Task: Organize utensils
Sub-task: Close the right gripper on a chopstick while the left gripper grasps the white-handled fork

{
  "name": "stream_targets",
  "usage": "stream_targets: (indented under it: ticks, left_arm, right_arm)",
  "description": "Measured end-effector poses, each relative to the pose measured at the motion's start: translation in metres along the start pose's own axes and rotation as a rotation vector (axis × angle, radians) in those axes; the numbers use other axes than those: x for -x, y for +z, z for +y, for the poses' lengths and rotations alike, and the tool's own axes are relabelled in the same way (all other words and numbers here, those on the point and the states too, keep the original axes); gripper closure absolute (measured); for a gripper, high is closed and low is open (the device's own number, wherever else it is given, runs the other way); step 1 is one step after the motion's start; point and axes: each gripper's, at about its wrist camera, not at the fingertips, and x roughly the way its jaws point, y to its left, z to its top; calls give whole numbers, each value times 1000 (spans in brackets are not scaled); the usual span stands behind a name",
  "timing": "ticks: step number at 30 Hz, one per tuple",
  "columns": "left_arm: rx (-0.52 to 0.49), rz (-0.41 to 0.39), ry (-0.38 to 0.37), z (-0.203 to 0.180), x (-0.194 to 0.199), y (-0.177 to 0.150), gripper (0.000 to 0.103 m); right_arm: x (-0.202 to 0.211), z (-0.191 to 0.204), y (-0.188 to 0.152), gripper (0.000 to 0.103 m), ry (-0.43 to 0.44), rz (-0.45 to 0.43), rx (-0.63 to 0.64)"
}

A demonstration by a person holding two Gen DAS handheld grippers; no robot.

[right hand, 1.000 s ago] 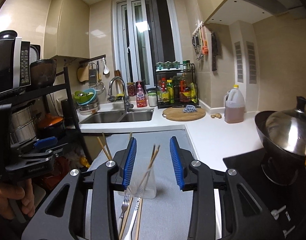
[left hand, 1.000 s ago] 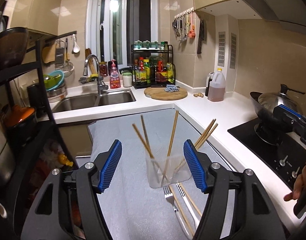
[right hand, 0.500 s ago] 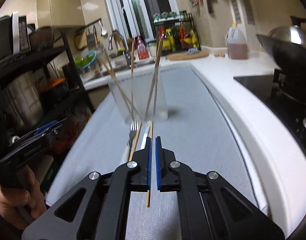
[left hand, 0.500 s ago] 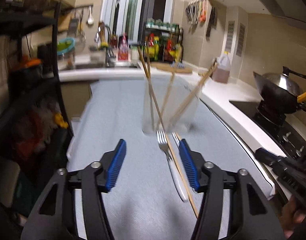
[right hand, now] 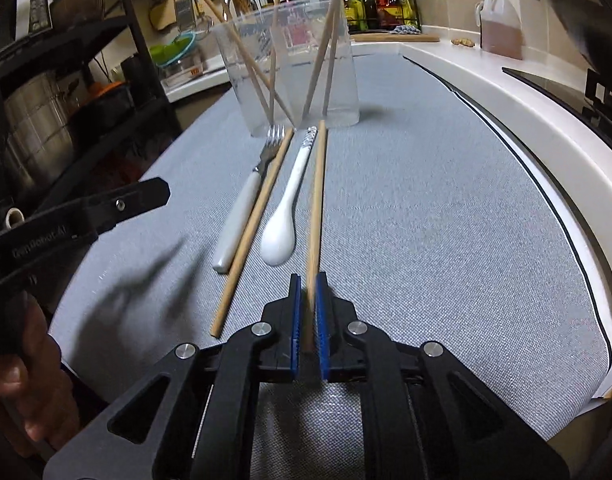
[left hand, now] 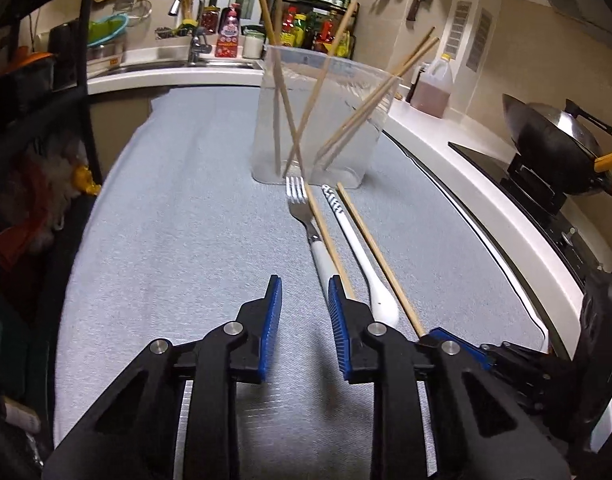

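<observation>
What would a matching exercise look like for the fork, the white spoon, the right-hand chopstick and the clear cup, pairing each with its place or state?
Things:
1. fork
2. white spoon
3. right-hand chopstick
4. clear cup

Places or states:
A. stands upright with chopsticks leaning inside
B. clamped at its near end by the right gripper
C. lies leftmost of the row on the grey mat
D. lies between the two loose chopsticks, bowl toward the camera

Pairs: 1-C, 2-D, 3-B, 4-A
</observation>
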Motion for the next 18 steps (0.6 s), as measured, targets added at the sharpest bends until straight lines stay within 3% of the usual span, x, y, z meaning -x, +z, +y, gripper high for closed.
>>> stream_targets:
  ticks: [7,11,18]
  left_arm:
    - [35,88,-22,-13,-34,-10,79]
    - [3,117,-1,-27,-47,-12,78]
    - [28,123,55,-21,-37,-15,86]
  right_arm:
    - [4,-7,-5,98,-16,-12,-13]
    - [10,-15,-6,98,-27,-15,-21]
    - [13,-23,-8,98,-25,3,-34]
